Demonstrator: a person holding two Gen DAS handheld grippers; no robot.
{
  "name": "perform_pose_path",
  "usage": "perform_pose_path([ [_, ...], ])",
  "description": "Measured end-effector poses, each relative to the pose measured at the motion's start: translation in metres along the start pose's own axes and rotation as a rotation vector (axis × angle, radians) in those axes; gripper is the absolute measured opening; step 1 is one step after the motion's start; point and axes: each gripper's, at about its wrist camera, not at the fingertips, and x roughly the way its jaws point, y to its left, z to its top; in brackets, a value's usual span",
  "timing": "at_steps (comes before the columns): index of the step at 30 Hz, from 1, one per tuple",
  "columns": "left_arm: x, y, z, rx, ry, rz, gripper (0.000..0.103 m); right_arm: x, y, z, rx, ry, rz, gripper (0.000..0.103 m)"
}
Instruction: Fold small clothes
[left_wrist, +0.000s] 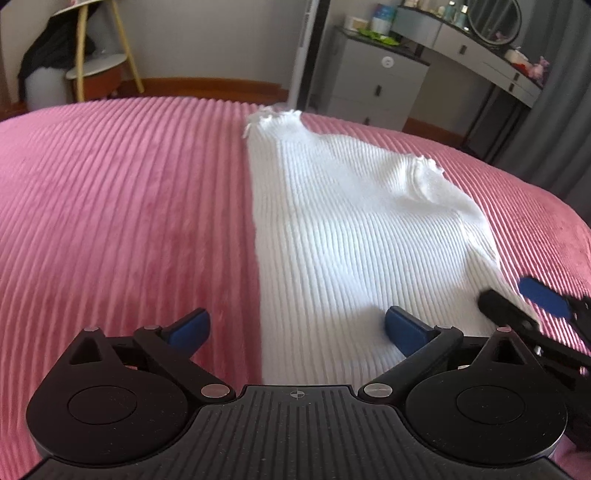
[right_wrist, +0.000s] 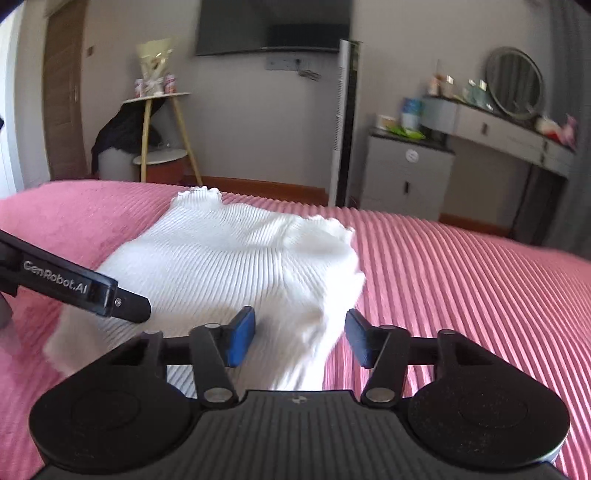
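Both tongs, left (left_wrist: 297, 326) and right (right_wrist: 300, 338), gape wide over the near hem of a white ribbed knit top (left_wrist: 351, 229) stretching toward twelve o'clock on the pink corduroy bed (left_wrist: 129, 206), neither nearer.

Garment (left_wrist: 354, 229) flat on bed (left_wrist: 129, 206), ahead of my left claw (left_wrist: 297, 328); my right claw (right_wrist: 300, 338) over its near right edge; dresser (right_wrist: 406, 173) beyond bed.

Matte black left tongs (left_wrist: 297, 326) along the bottom of the frame: ribbed centre plate, two round discs, silver pivot screws, blue fingertip pads (left_wrist: 404, 328). Same build on the right tongs (right_wrist: 299, 338); white "GenRobot.AI" lettering at centre left.
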Motion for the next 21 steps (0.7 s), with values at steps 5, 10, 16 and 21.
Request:
perform_pose_path([
  [5, -0.028, -0.001, -0.015, -0.014, 0.035, 0.026, 0.103, -0.031, 0.002, -0.015, 0.058, 0.134, -0.013, 0.072],
  [10, -0.053, -0.005, -0.034, 0.004, 0.045, 0.075, 0.103, -0.053, 0.009, -0.025, 0.092, 0.245, -0.004, 0.095],
  [16, -0.077, -0.009, -0.054, 0.043, 0.046, 0.125, 0.103, -0.074, 0.023, -0.026, 0.087, 0.340, -0.002, 0.099],
  [21, -0.096, -0.012, -0.063, 0.068, 0.058, 0.147, 0.103, -0.085, 0.035, -0.020, 0.079, 0.366, -0.015, 0.099],
])
